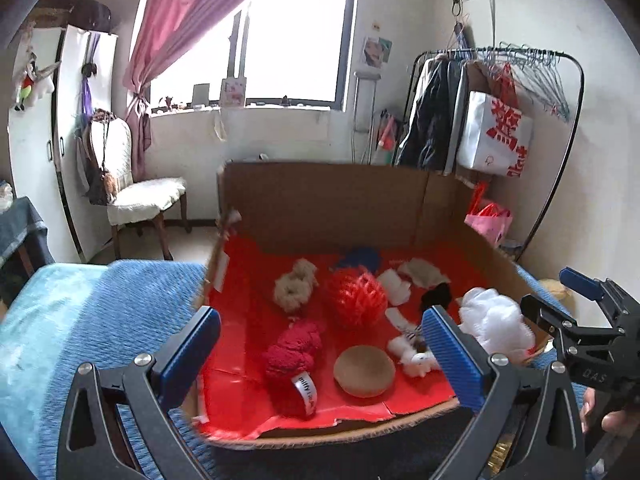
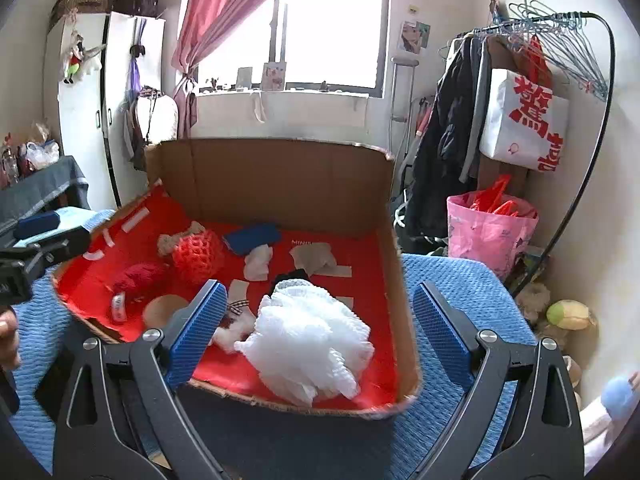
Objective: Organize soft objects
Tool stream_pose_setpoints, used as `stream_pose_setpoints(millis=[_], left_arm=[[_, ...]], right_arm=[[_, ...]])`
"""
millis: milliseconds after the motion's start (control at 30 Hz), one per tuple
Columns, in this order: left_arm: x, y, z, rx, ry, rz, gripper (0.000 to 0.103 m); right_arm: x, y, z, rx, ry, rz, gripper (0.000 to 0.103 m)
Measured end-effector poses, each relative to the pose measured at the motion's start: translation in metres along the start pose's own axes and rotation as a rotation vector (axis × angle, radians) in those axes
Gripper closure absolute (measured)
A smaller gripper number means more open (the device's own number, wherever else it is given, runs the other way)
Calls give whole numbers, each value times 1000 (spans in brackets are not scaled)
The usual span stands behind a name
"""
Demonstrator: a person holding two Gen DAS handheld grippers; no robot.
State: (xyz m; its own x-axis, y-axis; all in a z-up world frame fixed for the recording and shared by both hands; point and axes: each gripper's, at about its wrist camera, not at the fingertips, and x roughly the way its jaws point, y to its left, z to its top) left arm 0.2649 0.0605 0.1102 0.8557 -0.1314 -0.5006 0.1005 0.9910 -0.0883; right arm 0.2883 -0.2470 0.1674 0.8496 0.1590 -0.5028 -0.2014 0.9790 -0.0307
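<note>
A cardboard box (image 1: 320, 200) with a red lining sits on a blue bedspread and holds several soft things. In the left wrist view I see a red mesh ball (image 1: 356, 298), a dark red yarn ball (image 1: 294, 360), a tan round pad (image 1: 364, 370), a beige fluffy piece (image 1: 294, 288) and a white bath pouf (image 1: 494, 324). My left gripper (image 1: 320, 360) is open and empty at the box's near edge. My right gripper (image 2: 316, 334) is open and empty, with the white pouf (image 2: 308, 348) between and beyond its fingers. The right gripper also shows in the left wrist view (image 1: 560, 296).
The box (image 2: 280, 184) also holds a blue pad (image 2: 252, 238), white cloth bits (image 2: 258, 262) and a black piece (image 2: 294, 274). A pink bag (image 2: 490, 232) and a clothes rack (image 2: 560, 80) stand at the right. A chair (image 1: 136, 196) stands at the left.
</note>
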Motion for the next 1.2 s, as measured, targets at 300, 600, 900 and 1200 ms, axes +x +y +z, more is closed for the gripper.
stream_pose_setpoints(millis=[300,600,900,1200], left_arm=[[-104,-16,14,37,-43,44,0],[-168,-37,-27,30,15,71,0],[-138,-52,-110,2,219,30,0],[-74,-58,-146,17,382,77,0]], right_arm=[[-99,-3,10,4,-57,20,0],[-158,7,-35,-4,52,21,0],[-113,14,-115,31,268,50,0],[-48,6,-150,80,448,1,0]])
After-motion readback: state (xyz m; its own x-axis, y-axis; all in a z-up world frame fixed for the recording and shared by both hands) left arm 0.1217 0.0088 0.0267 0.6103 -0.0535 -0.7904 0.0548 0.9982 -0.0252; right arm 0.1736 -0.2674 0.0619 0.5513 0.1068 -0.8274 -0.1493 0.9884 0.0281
